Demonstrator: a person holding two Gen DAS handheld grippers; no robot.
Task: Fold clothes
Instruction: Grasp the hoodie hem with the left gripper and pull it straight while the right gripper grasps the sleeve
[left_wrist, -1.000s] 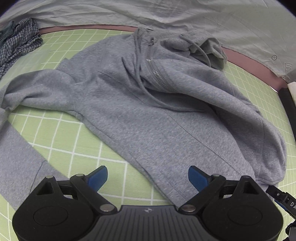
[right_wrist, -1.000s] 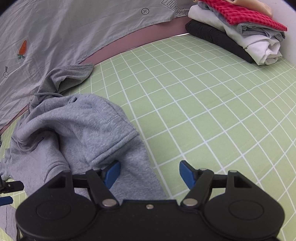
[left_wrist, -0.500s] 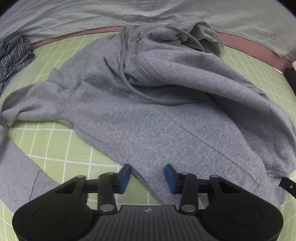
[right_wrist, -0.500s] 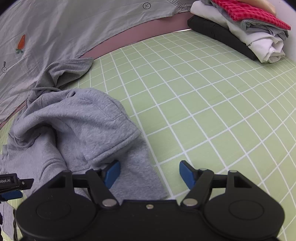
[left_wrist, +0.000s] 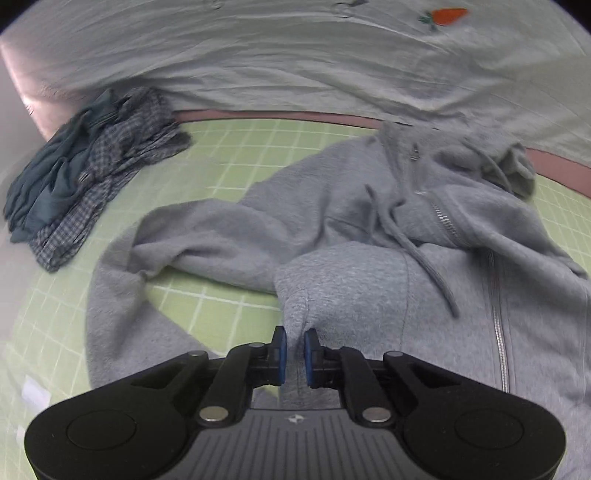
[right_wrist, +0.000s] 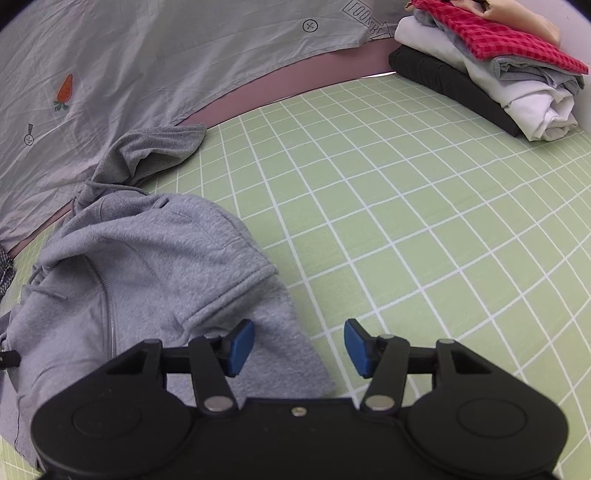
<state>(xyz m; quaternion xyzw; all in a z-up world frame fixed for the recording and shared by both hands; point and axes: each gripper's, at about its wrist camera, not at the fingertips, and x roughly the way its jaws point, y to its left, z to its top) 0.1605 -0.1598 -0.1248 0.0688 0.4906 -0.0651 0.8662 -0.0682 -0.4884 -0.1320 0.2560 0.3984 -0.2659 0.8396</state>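
A grey zip hoodie lies rumpled on the green grid mat. My left gripper is shut on the hoodie's bottom hem near the left front corner and holds that fold lifted. The hood and drawstrings lie at the far side, by the zipper. In the right wrist view the hoodie fills the left half. My right gripper is open, its left finger over the hoodie's right hem edge and its right finger over bare mat.
A crumpled blue checked garment lies at the mat's far left. A stack of folded clothes with a red checked piece on top sits at the far right. A grey printed sheet hangs behind the mat.
My left gripper has shut on the hoodie's hem and lifted it, folding the front panel up; the view swung left. My right gripper stayed open and shifted slightly.
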